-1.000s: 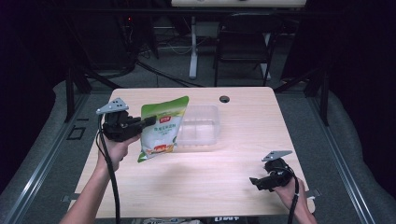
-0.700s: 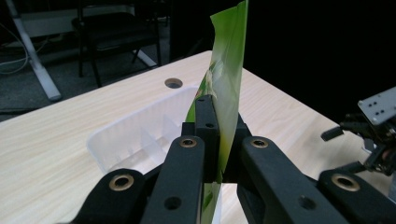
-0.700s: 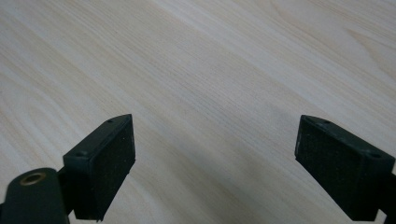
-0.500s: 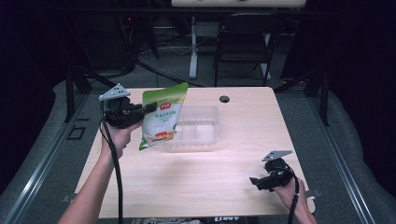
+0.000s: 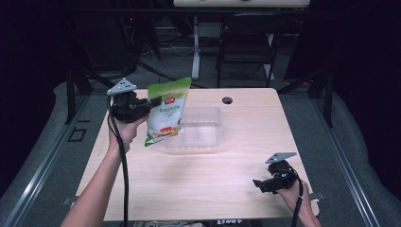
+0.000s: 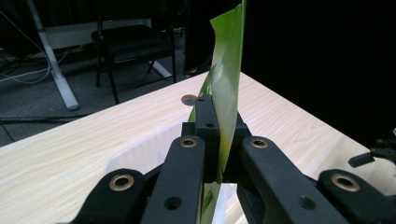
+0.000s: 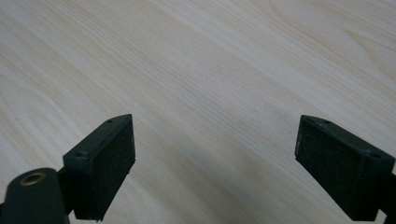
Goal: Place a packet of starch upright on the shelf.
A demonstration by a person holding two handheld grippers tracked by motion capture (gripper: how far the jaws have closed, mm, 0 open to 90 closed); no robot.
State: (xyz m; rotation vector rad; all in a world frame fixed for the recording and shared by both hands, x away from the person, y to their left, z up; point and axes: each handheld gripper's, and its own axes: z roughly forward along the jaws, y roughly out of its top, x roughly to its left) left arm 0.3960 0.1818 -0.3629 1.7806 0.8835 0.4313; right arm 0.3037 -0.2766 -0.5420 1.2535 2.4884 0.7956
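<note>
With my left gripper [image 5: 150, 105] clamped on the bag [image 5: 166, 111], I had lifted it off the table [image 5: 198, 184] and over the tray's [image 5: 208, 124] left edge (right gripper [image 5: 259, 183] idle, jaws apart), ready to lower in.

- The left claw [image 5: 150, 105] is raised at the far left, jaws pointing right and pinched tight on the edge of a green snack bag [image 5: 166, 113].
- Seen from the left gripper view, that claw [image 6: 219, 140] has both black jaws pressed flat against the thin bag.
- The left forearm [image 5: 97, 189] stretches up from the bottom edge, wrist cocked, cable trailing along it.
- The right claw [image 5: 257, 182] sits low at the near right, jaws pointing left.
- In the right gripper view its jaws stand wide apart with nothing between them.
</note>
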